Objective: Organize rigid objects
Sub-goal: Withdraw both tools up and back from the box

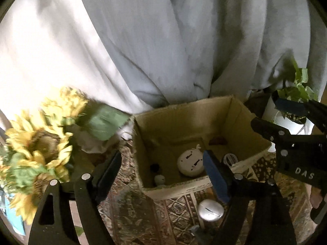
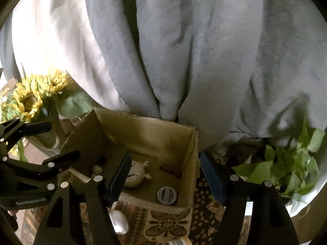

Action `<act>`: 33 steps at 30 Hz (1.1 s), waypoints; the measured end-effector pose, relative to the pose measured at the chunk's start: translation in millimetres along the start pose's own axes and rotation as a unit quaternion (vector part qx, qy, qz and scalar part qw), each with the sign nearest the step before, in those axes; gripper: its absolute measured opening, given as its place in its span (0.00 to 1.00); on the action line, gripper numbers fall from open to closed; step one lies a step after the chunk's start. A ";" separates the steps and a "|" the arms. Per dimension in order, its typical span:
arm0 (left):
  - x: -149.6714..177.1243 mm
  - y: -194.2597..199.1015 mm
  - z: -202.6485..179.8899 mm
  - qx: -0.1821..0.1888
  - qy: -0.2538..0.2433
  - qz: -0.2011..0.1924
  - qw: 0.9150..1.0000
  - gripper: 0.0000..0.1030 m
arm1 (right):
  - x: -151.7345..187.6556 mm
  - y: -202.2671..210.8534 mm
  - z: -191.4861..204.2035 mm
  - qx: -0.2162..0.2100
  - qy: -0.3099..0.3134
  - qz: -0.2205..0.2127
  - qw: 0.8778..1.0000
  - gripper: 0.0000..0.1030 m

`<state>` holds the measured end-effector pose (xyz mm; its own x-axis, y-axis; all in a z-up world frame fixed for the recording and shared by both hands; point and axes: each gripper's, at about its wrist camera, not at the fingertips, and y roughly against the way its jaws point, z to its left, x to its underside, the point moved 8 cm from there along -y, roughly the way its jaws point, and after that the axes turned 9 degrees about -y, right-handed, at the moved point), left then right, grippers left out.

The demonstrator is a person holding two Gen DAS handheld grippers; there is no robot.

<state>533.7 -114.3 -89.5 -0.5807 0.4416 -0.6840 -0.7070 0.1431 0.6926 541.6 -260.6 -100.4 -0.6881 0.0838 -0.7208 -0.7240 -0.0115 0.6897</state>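
Note:
An open cardboard box [image 1: 184,112] [image 2: 143,126] stands on a patterned cloth [image 1: 143,214]. Inside lie a white round object [image 1: 190,163] [image 2: 133,175], a ribbed white disc [image 1: 230,159] [image 2: 167,195], a small grey figure [image 1: 159,179] [image 2: 97,169] and a reddish-brown piece [image 1: 217,140] [image 2: 170,169]. A silvery round object [image 1: 210,211] [image 2: 119,222] rests on the cloth in front of the box. My left gripper [image 1: 163,171] [image 2: 63,140] hangs open above the box's left part. My right gripper [image 2: 166,173] [image 1: 264,110] hangs open over its right part. Neither holds anything.
Sunflowers [image 1: 38,143] [image 2: 30,100] crowd the left side of the box. A leafy green plant [image 1: 296,89] [image 2: 286,169] in a white pot stands on the right. A pale grey curtain [image 1: 163,40] hangs close behind the box.

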 end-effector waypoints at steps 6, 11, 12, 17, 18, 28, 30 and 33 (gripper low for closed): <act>15.6 23.5 -2.0 -0.025 0.021 -0.025 0.999 0.82 | 13.0 21.6 -4.8 0.005 -0.010 -0.022 1.000 0.75; 31.7 40.0 -4.2 -0.037 0.050 -0.033 0.998 0.82 | 21.2 39.2 -13.6 0.018 -0.010 -0.047 0.999 0.75; 35.2 42.7 -5.5 -0.040 0.053 -0.033 0.997 0.82 | 23.0 42.5 -15.7 0.019 -0.012 -0.049 0.999 0.75; 51.5 50.4 -11.0 -0.047 0.070 -0.028 0.996 0.82 | 30.1 56.3 -25.0 0.026 -0.013 -0.063 0.998 0.78; 55.4 52.4 -12.4 -0.049 0.074 -0.028 0.996 0.82 | 32.7 59.3 -25.2 0.028 -0.013 -0.066 0.997 0.78; 90.2 61.2 -31.5 -0.051 0.085 -0.023 0.995 0.82 | 62.9 77.4 -26.8 0.029 -0.007 -0.074 0.997 0.78; 98.3 61.1 -35.0 -0.052 0.092 -0.019 0.994 0.82 | 69.7 80.1 -27.9 0.036 -0.005 -0.076 0.996 0.78; 108.3 61.0 -39.0 -0.050 0.110 -0.014 0.993 0.82 | 79.0 82.5 -30.4 0.043 -0.007 -0.078 0.996 0.78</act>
<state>411.9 -92.3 -130.3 -0.6265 0.2329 -0.7438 -0.7543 0.0591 0.6539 426.0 -285.3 -102.5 -0.5668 0.0922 -0.8187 -0.8142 0.0887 0.5737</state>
